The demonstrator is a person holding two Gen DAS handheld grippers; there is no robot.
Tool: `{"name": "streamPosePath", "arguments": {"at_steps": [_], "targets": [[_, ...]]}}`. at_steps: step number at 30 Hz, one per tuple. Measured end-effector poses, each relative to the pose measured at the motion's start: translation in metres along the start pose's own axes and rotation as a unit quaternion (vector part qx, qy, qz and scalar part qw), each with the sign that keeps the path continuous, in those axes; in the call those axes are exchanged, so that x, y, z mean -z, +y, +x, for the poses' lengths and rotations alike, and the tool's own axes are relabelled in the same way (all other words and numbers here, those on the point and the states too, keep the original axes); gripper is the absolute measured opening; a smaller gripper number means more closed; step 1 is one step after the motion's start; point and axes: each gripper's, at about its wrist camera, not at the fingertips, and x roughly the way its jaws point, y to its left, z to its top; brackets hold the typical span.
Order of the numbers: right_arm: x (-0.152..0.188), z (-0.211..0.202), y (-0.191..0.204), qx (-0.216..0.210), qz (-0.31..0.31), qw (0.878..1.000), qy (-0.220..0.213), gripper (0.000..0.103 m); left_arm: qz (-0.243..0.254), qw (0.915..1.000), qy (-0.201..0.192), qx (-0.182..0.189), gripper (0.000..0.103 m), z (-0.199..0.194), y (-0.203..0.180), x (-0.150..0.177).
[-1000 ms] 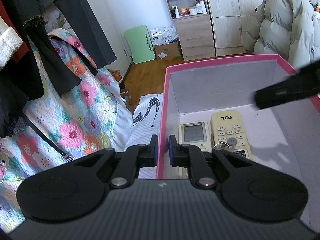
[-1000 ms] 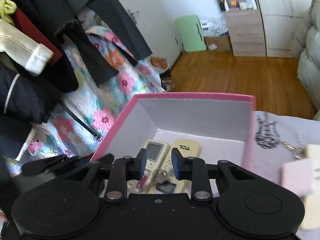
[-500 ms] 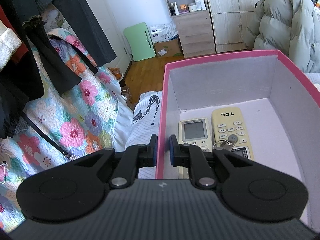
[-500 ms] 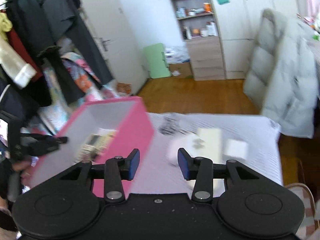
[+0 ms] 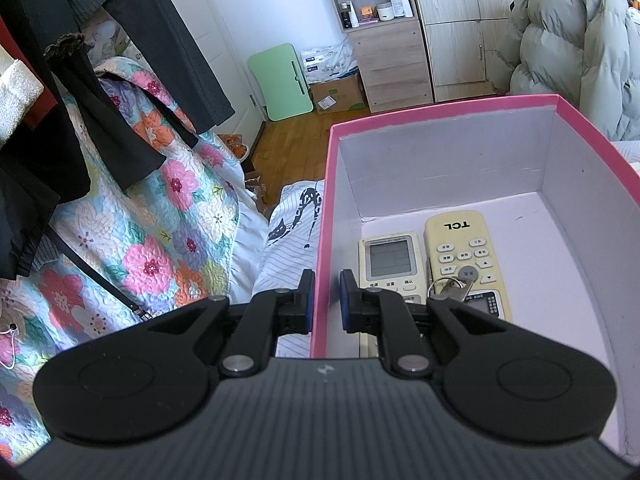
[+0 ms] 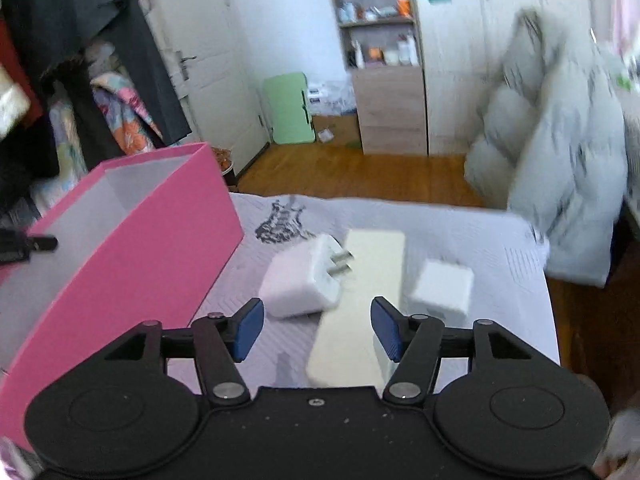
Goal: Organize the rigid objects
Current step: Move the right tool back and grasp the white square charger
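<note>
My left gripper (image 5: 324, 300) is shut on the left wall of the pink box (image 5: 440, 112). Inside the box lie a white remote with a screen (image 5: 390, 266), a cream TCL remote (image 5: 466, 252) and a set of keys (image 5: 450, 288). In the right wrist view the pink box (image 6: 160, 240) stands at the left. My right gripper (image 6: 316, 330) is open and empty above the bed, over a long cream remote (image 6: 360, 300). A white plug adapter (image 6: 304, 276) lies left of that remote and a white square charger (image 6: 442, 286) lies right of it.
A striped bedsheet (image 6: 460, 236) covers the bed. A floral quilt (image 5: 132, 220) and hanging dark clothes (image 5: 80, 80) are at the left. A grey puffer coat (image 6: 560, 184) hangs at the right. A wooden floor, a cabinet (image 5: 392, 60) and a green board (image 5: 280, 76) lie beyond.
My right gripper has left the box, swung right over the bed and opened wide. My left gripper has kept its hold on the box wall.
</note>
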Motion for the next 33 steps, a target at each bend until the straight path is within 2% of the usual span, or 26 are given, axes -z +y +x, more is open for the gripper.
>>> {"name": "streamPosePath", "arguments": {"at_steps": [5,7,11,17,18,19,21,23,25,28,33], "targets": [[-0.001,0.014,0.043,0.032,-0.107,0.994,-0.018,0.064,0.000,1.0000,0.000,0.000,0.013,0.000,0.000,0.000],[-0.004,0.021,0.055,0.045,-0.125,0.991,-0.016,0.063,-0.001,1.0000,0.000,0.000,0.013,0.000,0.000,0.000],[-0.004,0.036,0.062,0.096,-0.141,0.985,-0.013,0.064,-0.001,1.0000,0.000,0.000,0.013,0.000,0.000,0.000],[0.004,0.051,0.074,0.127,-0.206,0.970,-0.013,0.067,-0.002,1.0000,0.009,-0.001,0.014,0.003,0.000,-0.001],[0.005,0.053,0.076,0.131,-0.214,0.968,-0.011,0.062,-0.004,0.9999,0.009,-0.001,0.014,0.003,0.000,-0.001],[0.006,0.053,0.075,0.131,-0.216,0.967,-0.010,0.062,-0.004,1.0000,0.009,-0.002,0.014,0.003,0.000,-0.001],[0.006,0.049,0.073,0.112,-0.189,0.975,-0.005,0.062,-0.002,1.0000,0.008,-0.002,0.014,0.003,-0.001,-0.001],[0.005,0.039,0.068,0.077,-0.143,0.987,-0.004,0.061,-0.005,0.9999,0.009,0.000,0.014,0.002,-0.001,0.000],[0.007,0.029,0.066,0.048,-0.114,0.992,0.004,0.061,-0.002,1.0000,0.008,-0.001,0.014,0.001,-0.002,0.001],[0.015,0.021,0.067,0.021,-0.094,0.995,0.022,0.062,-0.004,1.0000,0.008,0.000,0.014,0.003,0.000,0.000],[0.022,0.024,0.076,0.030,-0.115,0.992,0.036,0.062,-0.003,1.0000,0.008,-0.001,0.014,0.003,0.000,-0.001]]}}
